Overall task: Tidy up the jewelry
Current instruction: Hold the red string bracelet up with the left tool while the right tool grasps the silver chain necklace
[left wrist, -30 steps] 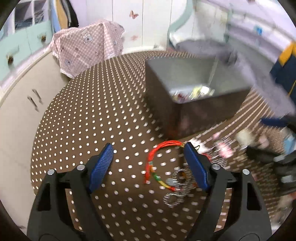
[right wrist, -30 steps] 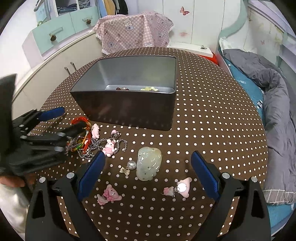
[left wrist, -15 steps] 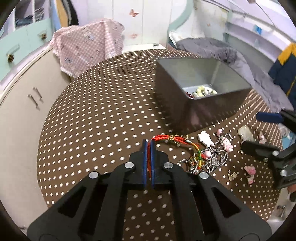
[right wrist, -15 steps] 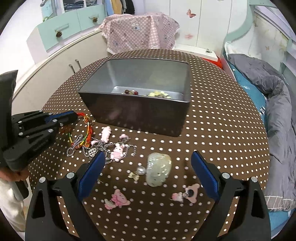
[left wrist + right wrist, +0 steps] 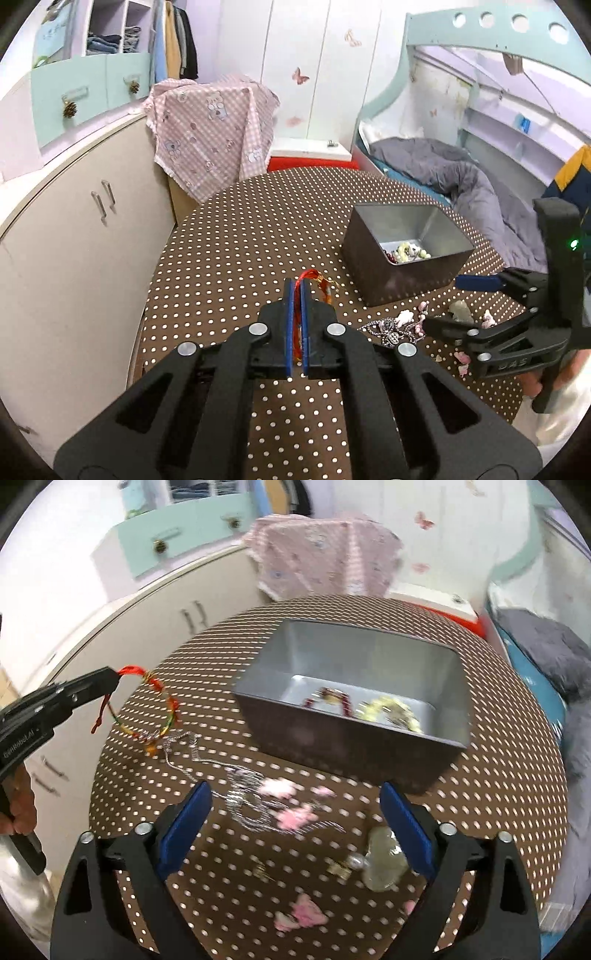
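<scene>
My left gripper [image 5: 297, 291] is shut on a red braided cord bracelet [image 5: 320, 286] and holds it lifted above the dotted brown table [image 5: 236, 251]. In the right wrist view the bracelet [image 5: 147, 705] hangs from the left gripper [image 5: 110, 679], and a silver chain [image 5: 192, 749] trails from it down to the table. The grey metal box [image 5: 354, 705] holds beads and stands at the table's middle; it also shows in the left wrist view [image 5: 406, 251]. My right gripper [image 5: 295, 830] is open and empty above the loose jewelry.
Pink charms [image 5: 291, 812], a pale jade pendant [image 5: 384, 864], a pearl [image 5: 356, 860] and small gold pieces lie on the table in front of the box. A cream cabinet [image 5: 74, 240] stands left of the table, a bed [image 5: 461, 177] to the right.
My left gripper shut on the red bracelet, then lifted it up off the table, dragging the silver chain. My right gripper rose and moved toward the box, still open.
</scene>
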### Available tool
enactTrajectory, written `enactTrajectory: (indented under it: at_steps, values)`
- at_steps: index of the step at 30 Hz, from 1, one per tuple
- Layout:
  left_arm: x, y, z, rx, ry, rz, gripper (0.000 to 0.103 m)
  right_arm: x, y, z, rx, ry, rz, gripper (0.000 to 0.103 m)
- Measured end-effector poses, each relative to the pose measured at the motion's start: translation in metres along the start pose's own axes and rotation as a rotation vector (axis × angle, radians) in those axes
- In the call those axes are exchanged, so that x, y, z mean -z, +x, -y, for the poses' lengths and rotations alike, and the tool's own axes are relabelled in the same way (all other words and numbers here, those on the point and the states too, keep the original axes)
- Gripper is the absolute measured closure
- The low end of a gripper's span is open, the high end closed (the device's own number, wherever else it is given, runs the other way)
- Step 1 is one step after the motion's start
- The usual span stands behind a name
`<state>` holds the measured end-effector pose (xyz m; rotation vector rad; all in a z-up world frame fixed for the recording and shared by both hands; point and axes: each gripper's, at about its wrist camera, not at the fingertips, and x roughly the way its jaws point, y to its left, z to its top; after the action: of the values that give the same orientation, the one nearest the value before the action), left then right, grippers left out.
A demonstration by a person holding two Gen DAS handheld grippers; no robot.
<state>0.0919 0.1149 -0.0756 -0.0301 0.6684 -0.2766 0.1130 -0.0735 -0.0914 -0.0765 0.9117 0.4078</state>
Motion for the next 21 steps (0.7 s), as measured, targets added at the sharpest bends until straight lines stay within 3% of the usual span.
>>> enactTrajectory:
  at_steps: [6, 8, 12, 21]
  values:
    - [0.001, -0.013, -0.012, 0.015, -0.045, 0.029, 0.1, -0.003, 0.011, -0.017, -0.025, -0.072, -0.021, 0.036]
    - [0.003, -0.014, -0.014, 0.009, -0.054, 0.032, 0.1, -0.004, 0.014, -0.024, -0.024, -0.106, -0.029, 0.038]
    - [0.011, -0.013, -0.024, 0.006, -0.079, 0.021, 0.1, -0.006, 0.02, -0.047, -0.101, -0.197, -0.038, 0.04]
    - [0.032, -0.007, -0.038, -0.006, -0.124, -0.013, 0.1, -0.009, 0.057, -0.063, -0.029, -0.353, -0.119, 0.043]
